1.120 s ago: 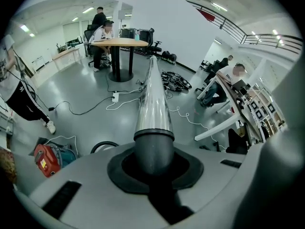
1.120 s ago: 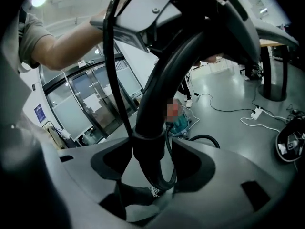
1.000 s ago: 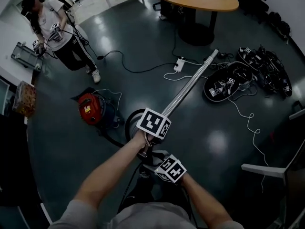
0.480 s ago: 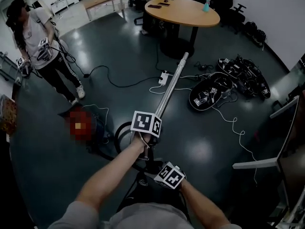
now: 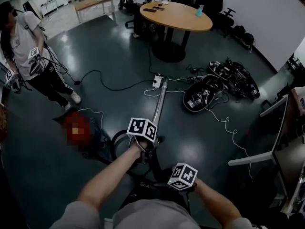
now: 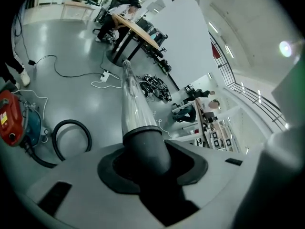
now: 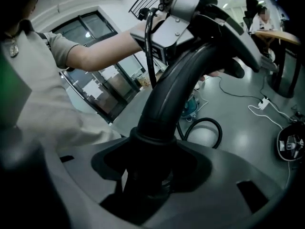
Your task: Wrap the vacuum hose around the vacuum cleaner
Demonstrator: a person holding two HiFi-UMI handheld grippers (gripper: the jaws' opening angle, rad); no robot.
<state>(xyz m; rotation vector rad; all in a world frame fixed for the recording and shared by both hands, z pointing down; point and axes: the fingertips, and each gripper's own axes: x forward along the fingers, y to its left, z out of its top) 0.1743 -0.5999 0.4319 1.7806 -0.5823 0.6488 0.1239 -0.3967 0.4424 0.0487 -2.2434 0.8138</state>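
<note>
Two claws carry the wand (image 6: 131, 104), but the left claw (image 6: 151, 168), its jaws just now opening, sits slack round its collar while the right claw (image 7: 147, 175) pinches the curved handle (image 7: 176, 80), so it may drop toward the hose (image 6: 71, 122) looped on the floor (image 6: 71, 56) by the red vacuum cleaner (image 6: 8, 118).

- An open office doubling as a lab: a round meeting tabletop (image 5: 178, 15) with office chairs (image 5: 228, 18) beside it.
- Cables and a power strip (image 5: 157, 81) trail over the glossy floor (image 5: 214, 142).
- Marker-tagged gear (image 5: 209, 92) lies heaped there.
</note>
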